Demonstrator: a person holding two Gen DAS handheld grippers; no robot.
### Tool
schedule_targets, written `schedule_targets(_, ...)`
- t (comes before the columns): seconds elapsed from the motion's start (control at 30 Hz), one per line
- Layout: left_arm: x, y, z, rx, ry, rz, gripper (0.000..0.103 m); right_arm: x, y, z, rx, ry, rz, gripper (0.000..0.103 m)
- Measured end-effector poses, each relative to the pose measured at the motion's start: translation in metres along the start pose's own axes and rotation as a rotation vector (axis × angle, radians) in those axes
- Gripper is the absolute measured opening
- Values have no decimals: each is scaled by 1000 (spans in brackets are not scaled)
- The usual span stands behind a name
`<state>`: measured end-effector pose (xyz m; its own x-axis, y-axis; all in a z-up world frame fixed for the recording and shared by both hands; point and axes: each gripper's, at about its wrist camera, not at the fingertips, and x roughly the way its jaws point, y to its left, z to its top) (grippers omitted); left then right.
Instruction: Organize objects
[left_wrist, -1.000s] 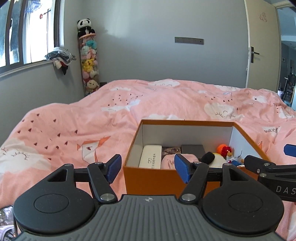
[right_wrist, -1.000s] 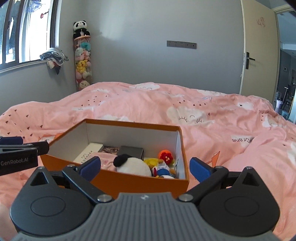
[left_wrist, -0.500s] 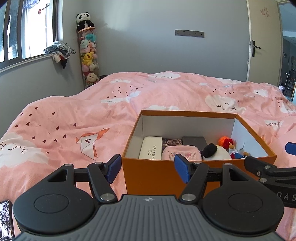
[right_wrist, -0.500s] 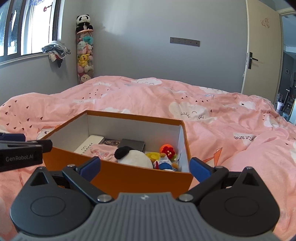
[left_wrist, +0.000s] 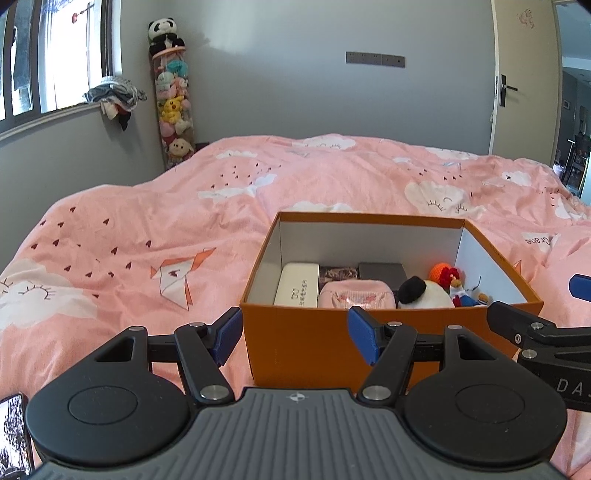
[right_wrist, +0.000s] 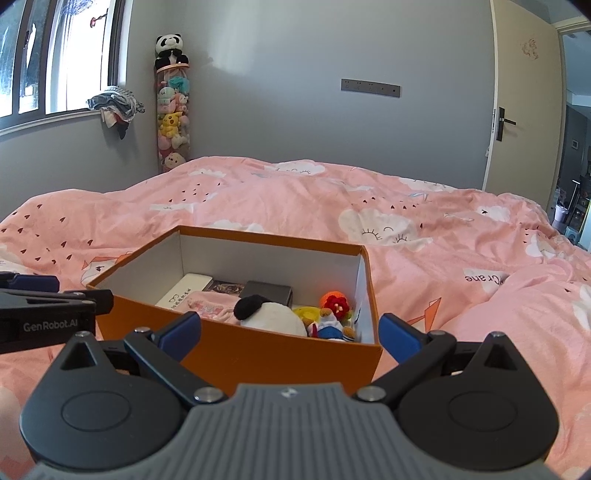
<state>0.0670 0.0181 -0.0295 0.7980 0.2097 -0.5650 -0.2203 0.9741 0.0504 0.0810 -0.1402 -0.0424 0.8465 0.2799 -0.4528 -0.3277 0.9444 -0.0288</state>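
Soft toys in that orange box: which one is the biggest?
The white plush with the black ear, lying mid-box. It dwarfs the small crocheted toys beside it, the orange-and-red one and the little blue-and-white figure by the right wall of the orange box.

box (left_wrist: 314, 343): orange outside, white inside, lidless, upright on pink bedding
white case (left_wrist: 297, 283): flat along left wall
pink pouch (left_wrist: 356, 294): centre front
dark box (left_wrist: 382, 272): flat by far wall
panda plush (left_wrist: 424, 293): beside pouch
small colourful toys (left_wrist: 456, 286): right corner
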Motion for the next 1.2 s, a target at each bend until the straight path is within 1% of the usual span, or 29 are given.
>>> schedule_targets(0.23,2,0,-2,-4,30,-1,75,-1,1,-1,-12,6,5,102)
schedule_targets(0.53,4,2,-3,-10,45,-9,75,4,1,-3,-11,22,5,102)
schedule_targets(1.2,4,2,-3,-9,49,-11,75,5,2,-4,-8,31,4,102)
